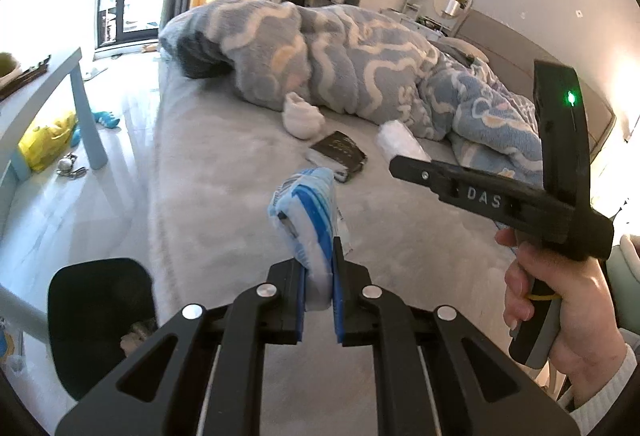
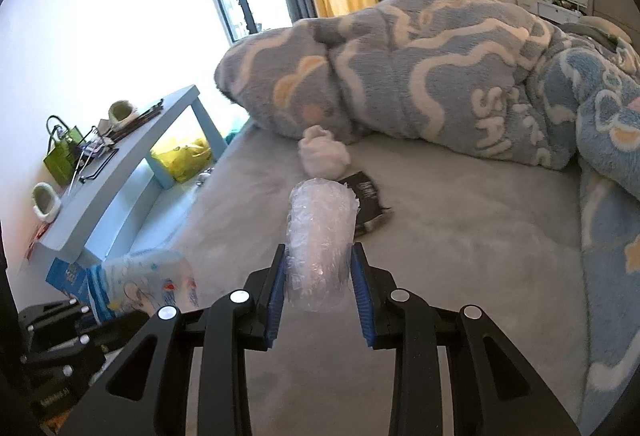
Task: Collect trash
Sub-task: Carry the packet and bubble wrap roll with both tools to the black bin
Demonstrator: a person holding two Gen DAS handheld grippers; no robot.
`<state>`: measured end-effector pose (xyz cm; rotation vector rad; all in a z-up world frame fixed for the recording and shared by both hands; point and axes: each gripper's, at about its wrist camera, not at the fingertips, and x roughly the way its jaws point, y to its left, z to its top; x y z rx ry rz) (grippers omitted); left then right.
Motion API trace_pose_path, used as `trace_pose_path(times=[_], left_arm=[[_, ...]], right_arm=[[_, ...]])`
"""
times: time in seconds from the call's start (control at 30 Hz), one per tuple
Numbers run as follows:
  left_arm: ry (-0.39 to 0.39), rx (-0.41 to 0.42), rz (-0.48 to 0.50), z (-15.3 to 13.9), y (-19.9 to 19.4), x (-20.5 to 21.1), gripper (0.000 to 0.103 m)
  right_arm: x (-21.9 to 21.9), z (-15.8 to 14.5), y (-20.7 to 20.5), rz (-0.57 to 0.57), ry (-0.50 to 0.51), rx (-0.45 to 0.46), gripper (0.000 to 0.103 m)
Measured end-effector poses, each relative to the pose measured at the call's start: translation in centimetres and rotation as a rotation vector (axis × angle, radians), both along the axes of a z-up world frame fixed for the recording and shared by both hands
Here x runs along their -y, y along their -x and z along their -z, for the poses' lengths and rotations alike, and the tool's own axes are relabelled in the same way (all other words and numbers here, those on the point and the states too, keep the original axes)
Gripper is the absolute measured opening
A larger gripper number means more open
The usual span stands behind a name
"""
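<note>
Two grippers, each clamped on one piece of trash, both held above the grey bed (image 1: 224,172). Left gripper (image 1: 319,288): blue pads pressed against a blue-and-white wrapper (image 1: 310,216), which stands up out of the jaws, clear of the bed; in the right wrist view the same wrapper (image 2: 148,280) shows at lower left, ahead of the left gripper's black body. Right gripper (image 2: 318,288): jaws clenched on a roll of clear bubble wrap (image 2: 322,232), which sticks forward past the fingertips, off the bed surface. From the left wrist view the right gripper appears at right as a black frame marked "DAS", a green light lit on its upright part, a hand (image 1: 560,300) in a white sleeve on its handle; the bubble wrap (image 1: 402,140) shows at its far end. Left on the bed: a dark flat packet (image 1: 338,154) near the middle, and just beyond it a white crumpled wad (image 1: 302,116) lying at the edge of a heaped blue patterned blanket (image 1: 352,60). Packet and wad are near each other; cannot tell if they touch. Beside the bed, a pale blue table (image 2: 120,164) with a green bag (image 2: 62,152) on top. A yellow bag (image 1: 48,140) lies on the floor under it. Black chair (image 1: 100,320) at lower left of the left wrist view.
</note>
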<state>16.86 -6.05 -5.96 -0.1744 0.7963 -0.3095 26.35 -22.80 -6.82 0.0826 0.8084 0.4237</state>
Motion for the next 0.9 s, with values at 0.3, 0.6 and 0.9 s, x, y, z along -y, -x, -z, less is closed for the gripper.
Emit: trace_pose_path(times=[0.3,0.6,0.9], left_arm=[[-0.004,0.005,-0.036,-1.0,1.9,-4.6,0.012],[-0.048,-0.015,-0.077,-0.3,2.5,-9.3,0.012],[-0.062,-0.045,-0.116,0.8,2.6,-14.2,0.012]], right_arm=[[-3.2,-0.5,2.3,-0.041,-0.009,0.005,0.032],[-7.2,-0.5,2.8,-0.098,0.004,0.0,0.032],[-12.0,-0.3,2.3,-0.162,0.017,-0.013,0.032]])
